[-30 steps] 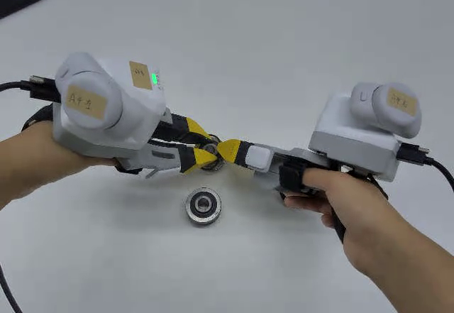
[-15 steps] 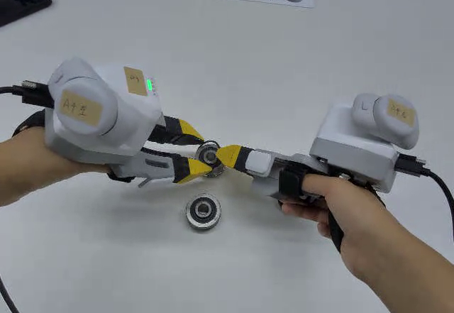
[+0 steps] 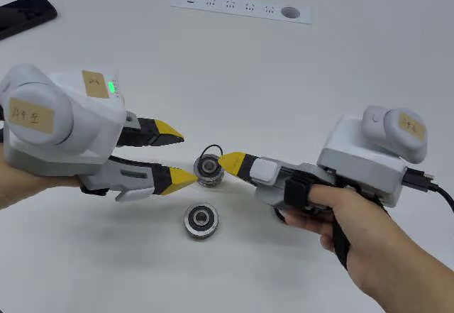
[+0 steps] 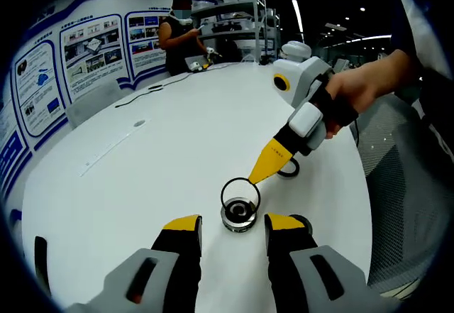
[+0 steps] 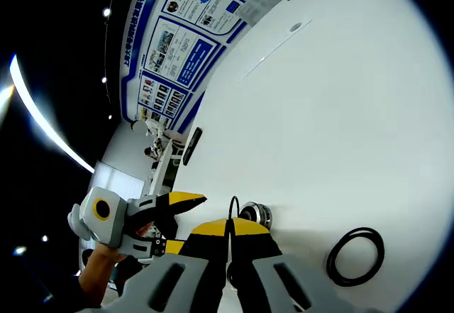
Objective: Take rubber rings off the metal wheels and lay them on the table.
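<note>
Now | step: peeling a ring off wheel 1 | right gripper (image 3: 225, 161) pinches the rubber ring (image 4: 241, 179), which loops up above the metal wheel (image 3: 209, 170) on the table (image 3: 298, 79) | left gripper (image 3: 186, 157) spread, wheel just ahead | loose ring (image 5: 330, 259) lies flat; 2nd wheel (image 3: 201, 221) near | next, likely: left clamps wheel, right pulls ring clear.

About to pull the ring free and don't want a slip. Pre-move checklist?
1. Grip: right gripper shut on rubber ring, ok.
2. Ring clear of wheel: not ok, its lower part sits at the wheel.
3. Wheel braced: not ok, left gripper open, short of it.
4. Bare table to lay it on: ok.
5. Ring on second wheel: cannot tell.
</note>
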`<state>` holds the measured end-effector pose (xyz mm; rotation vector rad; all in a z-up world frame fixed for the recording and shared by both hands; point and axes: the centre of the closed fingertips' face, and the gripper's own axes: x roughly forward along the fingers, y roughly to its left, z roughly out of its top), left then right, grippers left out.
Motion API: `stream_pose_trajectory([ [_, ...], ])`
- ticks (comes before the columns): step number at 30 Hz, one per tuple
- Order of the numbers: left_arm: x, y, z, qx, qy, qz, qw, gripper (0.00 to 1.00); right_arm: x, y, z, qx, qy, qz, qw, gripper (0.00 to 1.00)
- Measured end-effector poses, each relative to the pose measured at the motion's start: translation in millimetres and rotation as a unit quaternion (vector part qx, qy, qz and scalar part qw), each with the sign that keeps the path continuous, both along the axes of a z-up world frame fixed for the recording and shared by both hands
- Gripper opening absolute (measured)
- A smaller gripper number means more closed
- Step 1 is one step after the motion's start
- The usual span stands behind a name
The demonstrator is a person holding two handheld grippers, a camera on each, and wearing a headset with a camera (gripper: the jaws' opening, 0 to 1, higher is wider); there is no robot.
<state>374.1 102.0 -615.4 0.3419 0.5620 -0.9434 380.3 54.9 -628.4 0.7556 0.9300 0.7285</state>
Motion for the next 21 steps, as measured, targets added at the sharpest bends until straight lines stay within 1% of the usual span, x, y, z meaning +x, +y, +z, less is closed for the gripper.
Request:
stream_pose_trajectory([
  [2, 1.5, -0.4, 4.9, -0.014, -0.003, 0.011, 0.9998, 0.38, 1.6, -6.2, 1.3, 0.001, 0.000, -0.008, 1.0000, 0.02],
  [4, 2.2, -4.6, 11.9, -0.049, 0.000, 0.023, 0.9985, 0.38, 3.7, -12.4, 2.7, 0.002, -0.001, -0.019, 0.9998, 0.02],
  [5, 1.6, -5.0, 13.2, -0.056, 0.002, 0.024, 0.9981, 0.38, 4.3, -14.7, 3.0, 0.002, -0.001, -0.022, 0.9998, 0.02],
  [8, -0.7, -5.7, 14.6, -0.056, -0.001, 0.023, 0.9982, 0.38, 4.9, -24.1, 4.0, 0.003, 0.001, -0.037, 0.9993, 0.02],
  [11, -4.0, -5.7, 13.3, -0.055, 0.003, 0.019, 0.9983, 0.38, 3.7, -33.1, 4.1, 0.004, 0.003, -0.048, 0.9988, 0.02],
  [13, -4.5, -3.1, 11.6, -0.057, 0.006, 0.026, 0.9980, 0.39, 2.0, -39.9, 3.4, 0.001, 0.005, -0.056, 0.9984, 0.02],
  [17, -6.4, 1.7, 10.3, -0.060, 0.008, 0.036, 0.9975, 0.40, -2.8, -53.5, 0.5, -0.001, 0.011, -0.068, 0.9976, 0.02],
  [21, -8.6, 5.7, 11.5, -0.068, 0.007, 0.044, 0.9967, 0.42, -10.7, -70.9, -5.4, -0.008, 0.020, -0.083, 0.9963, 0.02],
])
